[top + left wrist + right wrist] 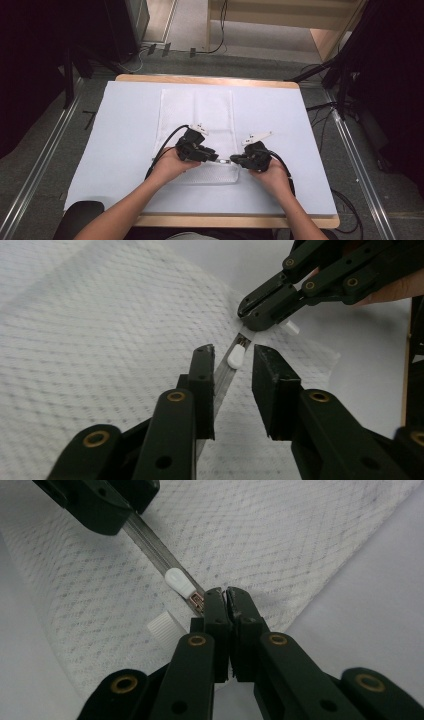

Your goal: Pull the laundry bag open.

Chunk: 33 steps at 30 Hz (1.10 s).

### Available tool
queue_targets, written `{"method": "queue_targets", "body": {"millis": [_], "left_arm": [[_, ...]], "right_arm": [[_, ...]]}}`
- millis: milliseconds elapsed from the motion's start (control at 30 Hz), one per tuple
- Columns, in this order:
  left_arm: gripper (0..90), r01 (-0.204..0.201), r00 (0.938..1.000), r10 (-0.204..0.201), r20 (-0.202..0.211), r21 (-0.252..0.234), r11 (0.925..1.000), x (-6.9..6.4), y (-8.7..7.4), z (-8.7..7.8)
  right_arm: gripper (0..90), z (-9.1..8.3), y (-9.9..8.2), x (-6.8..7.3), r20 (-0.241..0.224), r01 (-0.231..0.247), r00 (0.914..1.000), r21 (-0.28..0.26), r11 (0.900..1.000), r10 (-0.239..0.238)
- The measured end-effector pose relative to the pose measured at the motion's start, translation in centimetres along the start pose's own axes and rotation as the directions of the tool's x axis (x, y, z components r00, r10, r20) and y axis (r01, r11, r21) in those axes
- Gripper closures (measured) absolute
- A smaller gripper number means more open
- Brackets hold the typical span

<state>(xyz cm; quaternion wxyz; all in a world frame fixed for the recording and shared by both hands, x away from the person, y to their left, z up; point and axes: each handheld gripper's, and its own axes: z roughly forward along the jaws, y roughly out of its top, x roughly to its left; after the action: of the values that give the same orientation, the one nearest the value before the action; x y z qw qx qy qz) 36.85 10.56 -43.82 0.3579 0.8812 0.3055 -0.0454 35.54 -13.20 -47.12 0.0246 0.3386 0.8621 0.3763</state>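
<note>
Both forearms come in over the near edge of the surface [125,115] and angle inward, so the two tongs point tip to tip over the near edge of the white mesh bag [197,112]. The right tongs [226,594] are pinched tight on the end of the bag's zipper strip [150,545], just beside the white zipper pull [180,582]. The left tongs [232,357], held low and tilted down toward the bag, stand narrowly apart with the strip and the pull between the jaws, not yet pressed on them.
</note>
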Motion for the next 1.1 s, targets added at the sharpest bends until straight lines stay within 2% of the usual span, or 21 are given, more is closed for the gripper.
{"method": "queue_targets", "body": {"millis": [100,200,300,600,900,1000,1100], "left_arm": [[79.6,-0.009,1.0,0.009,-0.002,0.013,0.9999,0.0,0.2,0.6],[82.8,0.018,0.9996,-0.019,0.019,0.014,0.9997,0.0,0.5,1.1],[82.8,0.016,0.9995,-0.017,0.025,0.023,0.9996,-0.1,0.6,1.7],[80.4,0.019,0.9998,-0.02,0.01,0.033,0.9993,-0.2,0.3,3.0],[81.6,-0.005,0.9998,0.005,0.017,0.026,0.9997,-0.9,0.1,3.9],[84.0,0.02,0.9995,-0.021,0.023,0.022,0.9996,-0.7,0.1,4.0],[86.4,0.029,0.9985,-0.03,0.046,0.024,0.9993,-0.4,0.1,4.0]], "right_arm": [[89.3,0.0,0.1,0.1,0.008,0.008,0.9999,0.007,0.9999,-0.008],[89.2,0.0,0.1,0.0,0.005,0.006,1.0,0.008,0.9999,-0.006],[89.2,0.0,0.1,0.0,0.001,0.006,1.0,0.007,1.0,-0.006],[89.2,0.0,0.2,0.0,0.003,0.019,0.9998,0.01,0.9998,-0.019],[89.2,0.0,0.2,0.0,0.002,0.017,0.9999,0.011,0.9998,-0.017],[89.2,0.0,0.2,0.0,-0.001,0.017,0.9999,0.012,0.9998,-0.017],[89.2,0.0,0.2,-0.1,-0.007,0.014,0.9999,0.012,0.9998,-0.014]]}}
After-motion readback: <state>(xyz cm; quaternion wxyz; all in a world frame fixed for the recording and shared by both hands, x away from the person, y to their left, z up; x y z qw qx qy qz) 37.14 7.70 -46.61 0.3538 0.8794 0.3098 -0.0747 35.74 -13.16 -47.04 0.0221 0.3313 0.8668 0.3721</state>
